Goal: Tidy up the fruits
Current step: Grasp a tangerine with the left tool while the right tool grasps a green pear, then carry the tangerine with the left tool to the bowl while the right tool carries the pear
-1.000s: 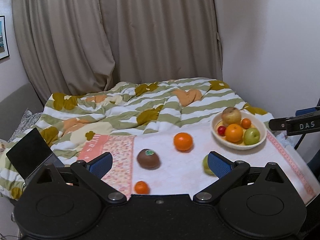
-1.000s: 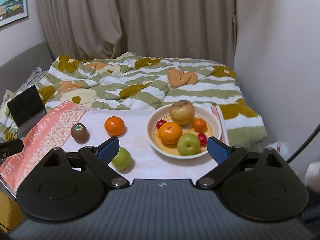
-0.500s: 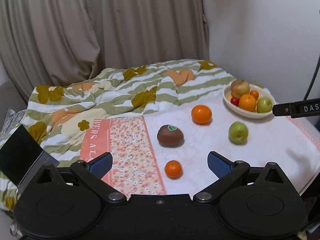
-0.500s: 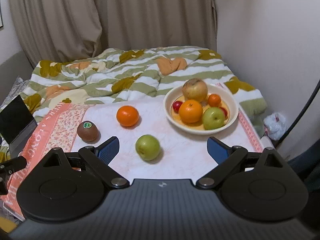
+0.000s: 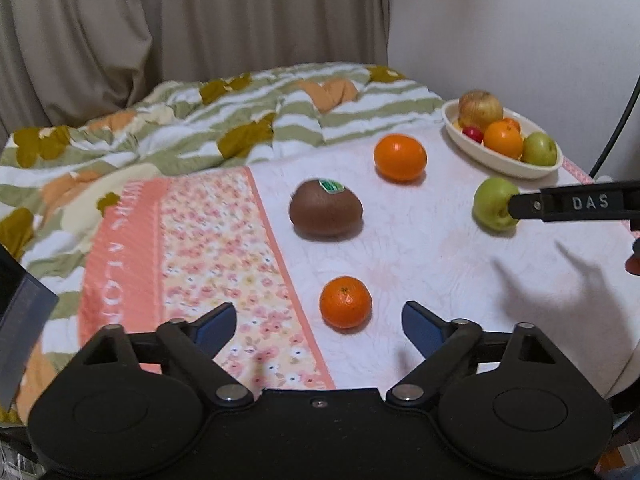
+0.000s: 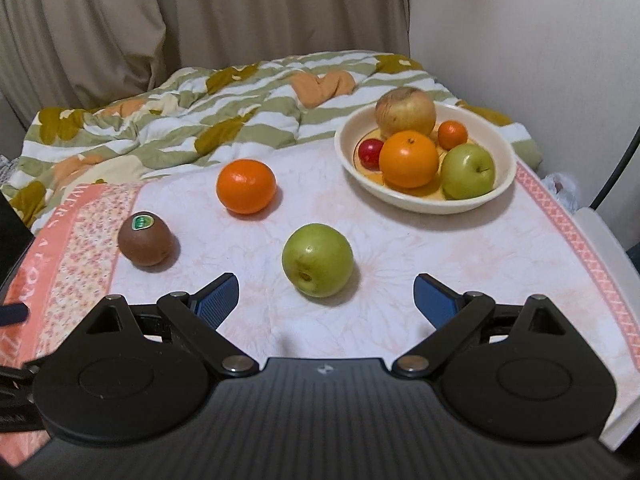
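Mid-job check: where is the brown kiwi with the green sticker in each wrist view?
Left wrist: kiwi sits centre, beyond the small orange.
Right wrist: kiwi sits at left, on the floral towel's edge.
Shared landmark: the big orange beyond it.

Just ahead of the left tool [image 5: 318,322], only a small orange mandarin [image 5: 345,307] sits between its spread fingers, bare pale cloth on either side. Before the right tool [image 6: 326,300], a green apple [image 6: 317,259] blocks the middle; open cloth runs rightward to the cream fruit bowl [image 6: 505,184] beyond.
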### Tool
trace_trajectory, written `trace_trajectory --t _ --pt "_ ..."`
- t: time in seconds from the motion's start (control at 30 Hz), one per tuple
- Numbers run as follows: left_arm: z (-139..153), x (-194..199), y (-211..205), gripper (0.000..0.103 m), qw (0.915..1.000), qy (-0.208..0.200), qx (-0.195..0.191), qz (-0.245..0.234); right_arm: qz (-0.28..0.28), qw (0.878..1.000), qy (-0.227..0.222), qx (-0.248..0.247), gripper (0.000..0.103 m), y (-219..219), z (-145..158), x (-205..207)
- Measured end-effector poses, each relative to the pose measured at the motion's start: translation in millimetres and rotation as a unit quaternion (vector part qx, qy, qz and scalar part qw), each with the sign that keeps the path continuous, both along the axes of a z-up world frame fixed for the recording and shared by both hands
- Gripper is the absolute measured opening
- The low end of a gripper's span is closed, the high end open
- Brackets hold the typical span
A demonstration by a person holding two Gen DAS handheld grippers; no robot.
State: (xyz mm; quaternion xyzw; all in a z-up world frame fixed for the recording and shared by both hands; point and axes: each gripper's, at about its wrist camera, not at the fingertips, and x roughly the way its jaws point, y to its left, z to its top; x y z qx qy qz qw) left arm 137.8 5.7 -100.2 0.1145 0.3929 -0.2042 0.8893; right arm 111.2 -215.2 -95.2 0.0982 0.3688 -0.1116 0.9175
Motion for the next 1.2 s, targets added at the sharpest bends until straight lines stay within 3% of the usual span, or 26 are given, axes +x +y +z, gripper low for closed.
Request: trace_trajectory --t 0.3,0.53,0.73,0.83,1.03,1.07,1.1,1.2 --pt "-24 19 -20 0.072 0.9998 0.013 0.011 -0.012 -0.005 1.0 0.013 0.014 0.103 -4 -25 25" --pt "-33 26 -26 0.041 0.9992 0.028 0.01 -0.026 -0.005 1.0 0.02 0.012 0.103 -8 -33 36" --pt "-34 26 -24 0.04 0.9992 0.025 0.01 -0.028 0.0 1.0 0.022 0.01 0.101 -8 -36 42" --pt "-34 25 -22 0.04 0.9993 0.026 0.009 -0.026 0.003 1.0 0.021 0.013 0.088 -8 -38 45" --pt "-33 18 -15 0.04 0.9994 0.03 0.006 -0.016 0.013 1.0 0.023 0.01 0.081 -7 -40 52" --pt "-33 17 -15 0.04 0.9994 0.03 0.006 -0.014 0.013 1.0 0.022 0.007 0.071 -6 -40 52" --pt "-33 16 -14 0.04 0.9995 0.03 0.006 -0.012 0.014 1.0 0.023 0.004 0.068 -6 -40 52" --pt "-32 12 -10 0.04 0.9996 0.026 0.006 0.001 0.015 0.999 0.028 -0.01 0.068 -3 -39 53"
